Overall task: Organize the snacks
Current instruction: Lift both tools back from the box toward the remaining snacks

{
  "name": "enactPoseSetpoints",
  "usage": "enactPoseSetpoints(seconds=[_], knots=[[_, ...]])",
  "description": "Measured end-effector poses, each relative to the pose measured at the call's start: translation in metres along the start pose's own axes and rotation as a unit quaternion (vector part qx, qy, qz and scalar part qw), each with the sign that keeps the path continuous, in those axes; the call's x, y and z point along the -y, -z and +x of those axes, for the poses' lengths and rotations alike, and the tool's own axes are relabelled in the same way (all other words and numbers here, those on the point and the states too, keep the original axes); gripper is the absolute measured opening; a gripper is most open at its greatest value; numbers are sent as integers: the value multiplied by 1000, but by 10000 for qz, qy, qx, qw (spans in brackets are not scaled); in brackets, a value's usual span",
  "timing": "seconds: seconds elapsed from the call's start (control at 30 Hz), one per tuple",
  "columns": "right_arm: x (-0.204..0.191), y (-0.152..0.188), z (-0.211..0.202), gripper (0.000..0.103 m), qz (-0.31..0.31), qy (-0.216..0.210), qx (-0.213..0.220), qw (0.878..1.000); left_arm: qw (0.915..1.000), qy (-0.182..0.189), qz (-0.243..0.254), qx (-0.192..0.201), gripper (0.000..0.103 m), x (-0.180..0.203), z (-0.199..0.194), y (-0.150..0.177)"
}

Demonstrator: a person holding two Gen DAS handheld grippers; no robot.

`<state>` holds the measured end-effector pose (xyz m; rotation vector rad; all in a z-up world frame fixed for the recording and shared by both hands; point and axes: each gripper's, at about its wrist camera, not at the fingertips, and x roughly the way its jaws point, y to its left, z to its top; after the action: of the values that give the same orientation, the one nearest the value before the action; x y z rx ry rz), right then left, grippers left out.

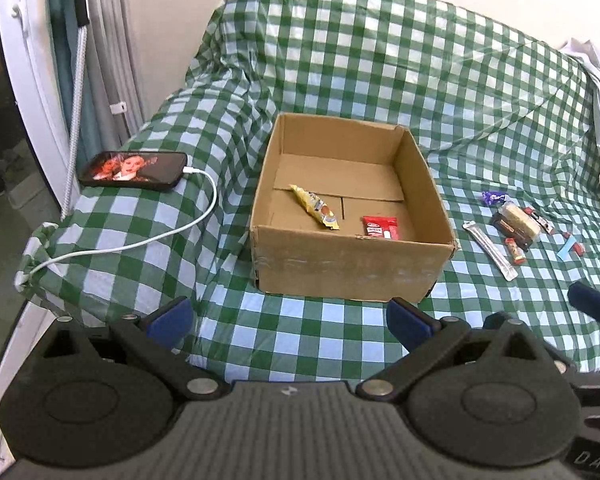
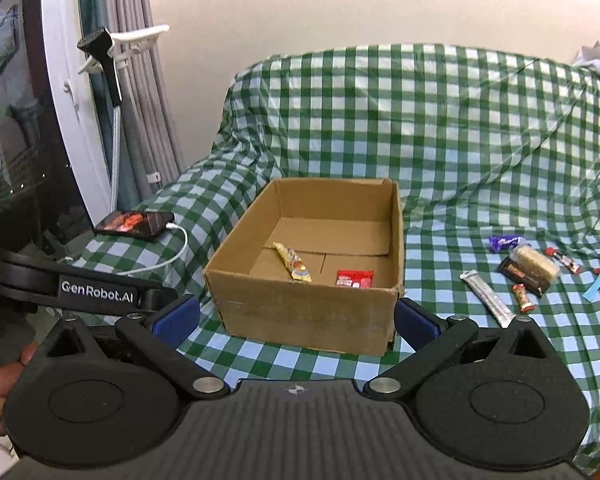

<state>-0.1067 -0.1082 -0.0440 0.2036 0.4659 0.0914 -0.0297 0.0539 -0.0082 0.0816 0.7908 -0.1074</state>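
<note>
An open cardboard box (image 1: 352, 270) (image 2: 312, 312) sits on the green checked cover. Inside lie a yellow snack packet (image 1: 316, 208) (image 2: 293, 267) and a red snack packet (image 1: 381, 227) (image 2: 354, 279). To the box's right lie several loose snacks: a silver bar (image 1: 490, 249) (image 2: 487, 298), a purple wrapper (image 1: 494, 197) (image 2: 506, 242), a rice-cake pack on a dark bar (image 1: 518, 220) (image 2: 534, 268) and small red sweets (image 1: 515, 251) (image 2: 523, 298). My left gripper (image 1: 288, 320) is open and empty in front of the box. My right gripper (image 2: 298, 320) is open and empty, also before the box.
A phone (image 1: 134, 170) (image 2: 134, 223) with a lit screen lies on the covered armrest at the left, with a white cable (image 1: 152, 236) plugged in. A window frame and curtains stand at the far left. The sofa back rises behind the box.
</note>
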Motion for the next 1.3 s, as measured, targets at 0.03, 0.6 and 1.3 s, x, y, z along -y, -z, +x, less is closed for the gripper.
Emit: enactPoseSetpoints(seconds=[0.03,0.6,1.3], knots=[[0,1,-3,102,4,23,34,10000,10000,-10,37,29,103,2,-3,2],[-6,8,-30,102,10,71,229,9997,9999,-15,94,109,103,1,-22,16],[2,8,-29,102,155,42,179,9997,9997,-71,231,34,103,5,-17,14]])
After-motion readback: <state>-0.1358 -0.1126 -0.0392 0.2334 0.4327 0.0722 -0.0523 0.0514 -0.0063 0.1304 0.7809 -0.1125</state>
